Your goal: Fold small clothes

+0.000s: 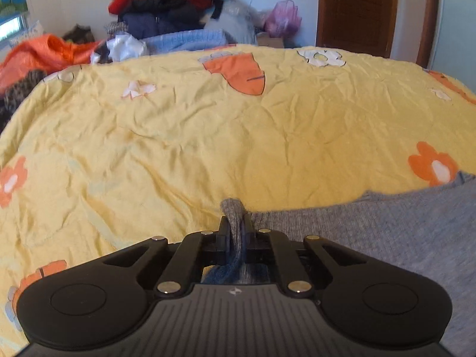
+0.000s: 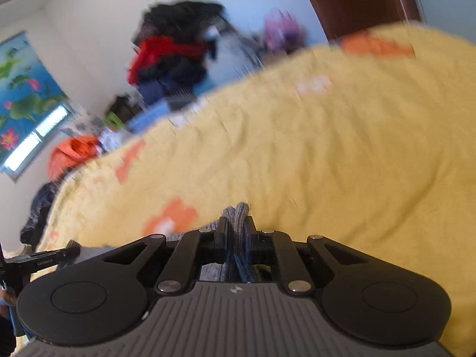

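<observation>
A small grey knit garment lies on the yellow flowered bedsheet, spreading to the right of my left gripper. My left gripper is shut on a bunched edge of this grey garment, with a darker blue fold showing between the jaws. In the right wrist view my right gripper is shut on another bunched part of the grey garment, held above the yellow sheet. That view is blurred and tilted. The left gripper's body shows at its far left edge.
A tall pile of clothes stands beyond the bed's far edge, with an orange cloth at the left and a brown door at the back right. A flowered poster and window are on the left wall.
</observation>
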Motion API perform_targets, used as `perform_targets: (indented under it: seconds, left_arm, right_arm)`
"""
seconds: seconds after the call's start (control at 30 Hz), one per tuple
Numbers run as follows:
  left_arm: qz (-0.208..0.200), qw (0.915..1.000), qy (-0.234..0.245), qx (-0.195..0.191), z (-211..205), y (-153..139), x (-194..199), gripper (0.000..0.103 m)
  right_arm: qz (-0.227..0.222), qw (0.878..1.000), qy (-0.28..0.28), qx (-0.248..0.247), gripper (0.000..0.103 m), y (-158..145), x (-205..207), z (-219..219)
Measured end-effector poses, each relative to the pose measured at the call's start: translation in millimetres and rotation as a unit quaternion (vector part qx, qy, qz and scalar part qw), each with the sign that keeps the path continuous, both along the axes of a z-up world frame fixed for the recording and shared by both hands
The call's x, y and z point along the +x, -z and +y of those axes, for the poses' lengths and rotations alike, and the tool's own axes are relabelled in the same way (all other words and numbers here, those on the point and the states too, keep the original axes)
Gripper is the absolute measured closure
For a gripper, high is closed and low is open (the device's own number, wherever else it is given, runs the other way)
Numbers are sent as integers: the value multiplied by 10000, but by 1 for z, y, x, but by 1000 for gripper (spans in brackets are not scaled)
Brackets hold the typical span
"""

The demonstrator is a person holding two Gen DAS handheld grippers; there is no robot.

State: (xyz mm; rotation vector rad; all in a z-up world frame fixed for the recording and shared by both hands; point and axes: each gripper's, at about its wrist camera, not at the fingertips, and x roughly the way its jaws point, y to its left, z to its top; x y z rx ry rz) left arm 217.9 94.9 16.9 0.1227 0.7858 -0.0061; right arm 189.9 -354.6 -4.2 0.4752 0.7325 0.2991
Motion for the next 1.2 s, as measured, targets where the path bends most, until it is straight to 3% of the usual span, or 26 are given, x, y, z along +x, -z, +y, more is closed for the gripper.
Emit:
perform_targets:
  seconds: [0.1, 0.2, 0.23, 0.27, 0.33, 0.37, 0.43, 0.57, 0.63, 0.7, 0.8, 0.87, 1.03, 1.1, 1.2]
  left_arm:
    - [-128, 9997, -95, 172, -5, -6, -6, 90]
    - [-262, 9970, -530, 497, -7, -24, -19, 71]
    - [-495, 9957, -631, 468, -7, -33, -31, 58]
    - [-773, 9943, -618, 384, -10, -41, -42, 38]
    - [-1212, 9911, -540, 132, -23, -51, -62, 12]
    - [-1288, 9907, -435, 71, -34, -51, -66, 12]
    - [-1054, 9943, -39, 145, -59, -43, -66, 12]
    - [-401, 9985, 85, 366, -77, 1, -47, 12]
    - [-473, 9989, 66, 36, -61, 7, -48, 11]
    - [-441, 9989, 112, -67, -52, 9, -47, 11]
    - [-385, 9991, -4, -160, -46, 12, -40, 0]
    - [-337, 9990, -120, -254, -44, 13, -38, 0]
    - [-443, 9989, -177, -9, -51, 11, -44, 0]
    - [-460, 9987, -205, 25, -53, 11, -45, 0]
    - [-457, 9987, -203, 18, -53, 11, -45, 0]
  right_arm:
    - [18, 9997, 81, -220, 84, 6, -2, 8]
    - [127, 9993, 238, -266, 54, -3, -4, 9]
    - [45, 9979, 454, -453, 43, -12, -10, 10]
    - [-126, 9956, 662, -653, 38, -22, -17, 14]
    - [-621, 9927, 770, -693, 30, -40, -37, 22]
    - [-750, 9931, 654, -622, 26, -44, -44, 30]
    - [-762, 9944, 307, -663, 22, -42, -48, 54]
    - [-500, 9888, -130, -1403, 26, -16, -38, 99]
    - [-369, 9842, -186, -1720, 27, -2, -35, 103]
    - [-632, 9791, -205, -1922, 25, 6, -44, 94]
    - [-694, 9859, -9, -1522, 25, 6, -50, 72]
    - [-708, 9817, -6, -1769, 21, 5, -46, 80]
    - [-628, 9748, 100, -2139, 19, 0, -46, 94]
    - [-659, 9728, 431, -2181, 18, -13, -62, 97]
    - [-761, 9722, 264, -2197, 14, -16, -84, 106]
